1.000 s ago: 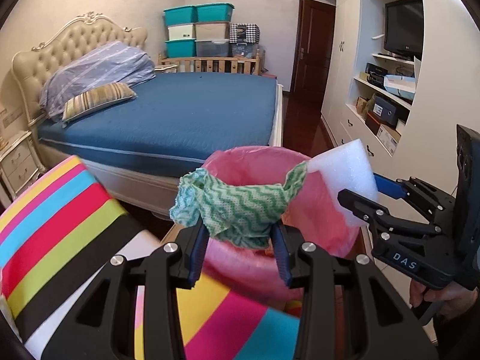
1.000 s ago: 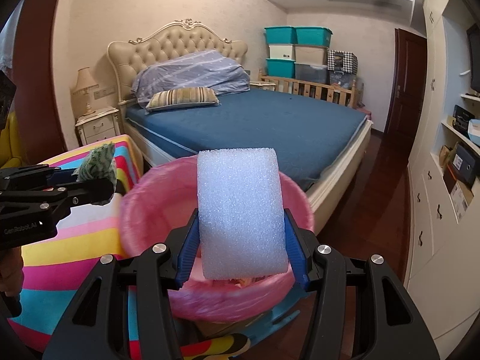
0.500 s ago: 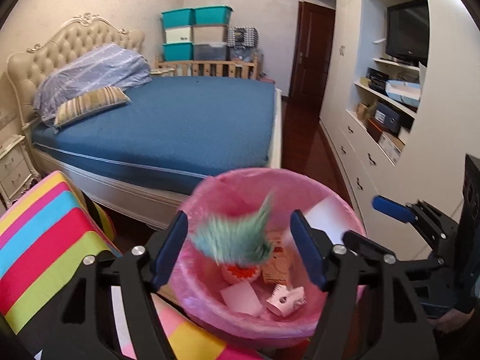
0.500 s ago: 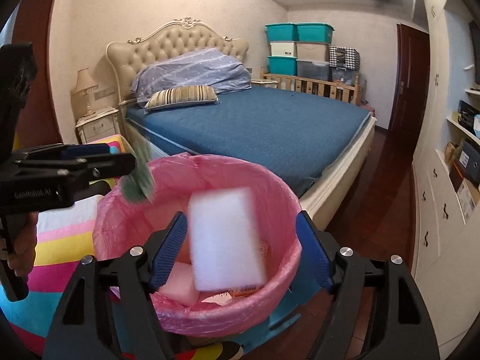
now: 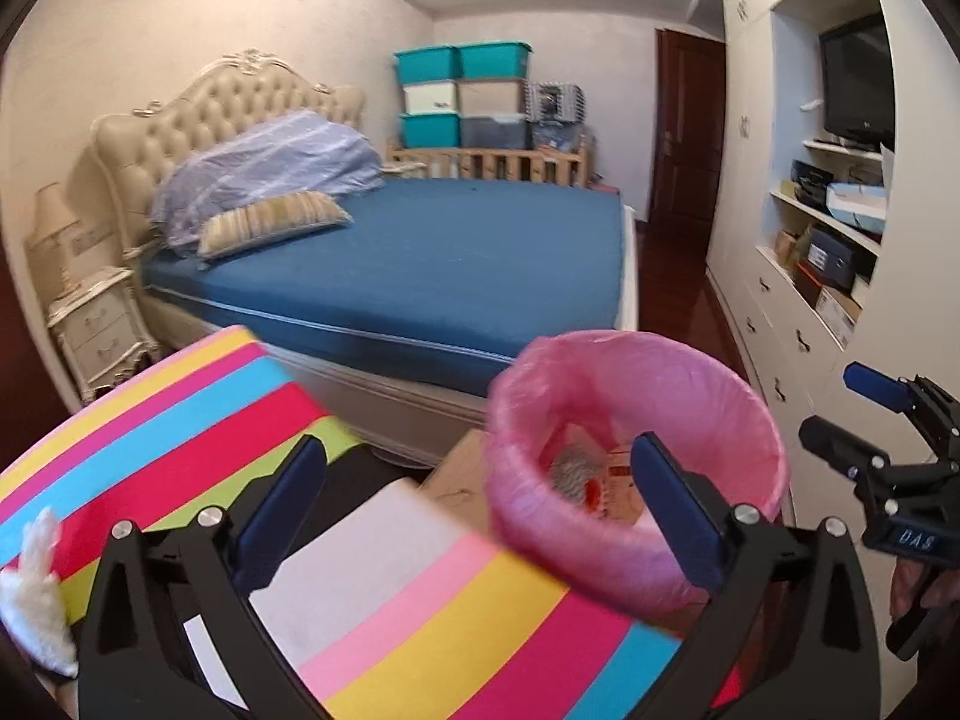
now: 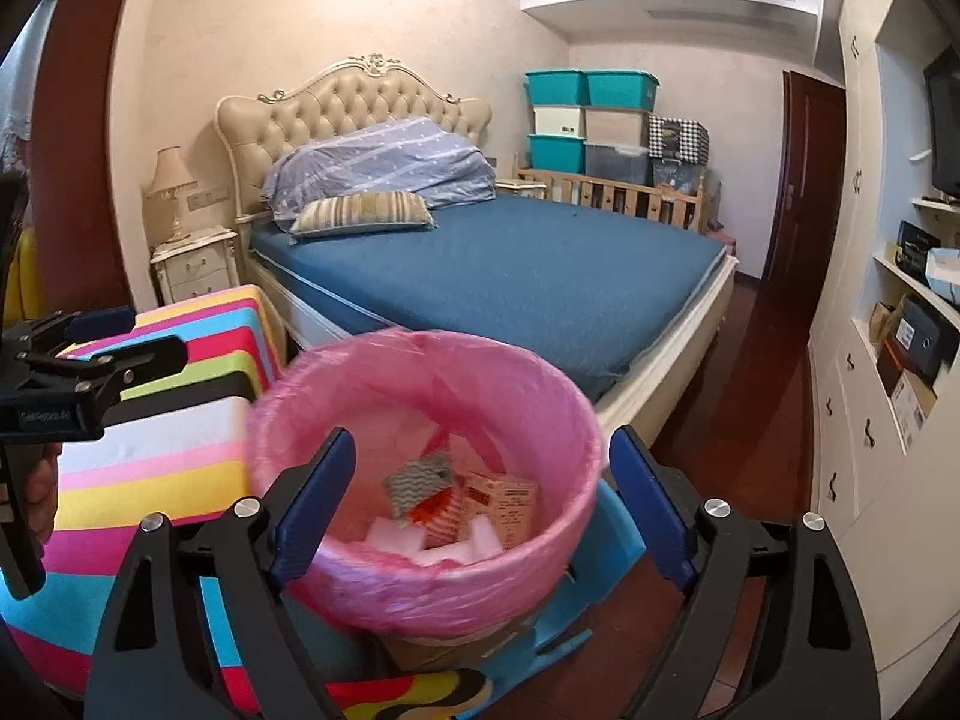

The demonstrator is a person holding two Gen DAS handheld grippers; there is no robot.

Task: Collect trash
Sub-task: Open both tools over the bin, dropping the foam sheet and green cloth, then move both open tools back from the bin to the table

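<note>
Claws point(image 6: 480, 492) just opened, empty; bin point(image 6: 420, 576) beside striped surface point(image 6: 150, 468).

The letters "DAS" are printed in white on the black body of the right gripper point(image 5: 873, 414), seen at the right edge of the left wrist view. A white marking is borne by the left gripper point(image 6: 129, 339) in the right wrist view, too blurred to be read. Printing on a carton point(image 6: 510, 501) in the bin is illegible.
</note>
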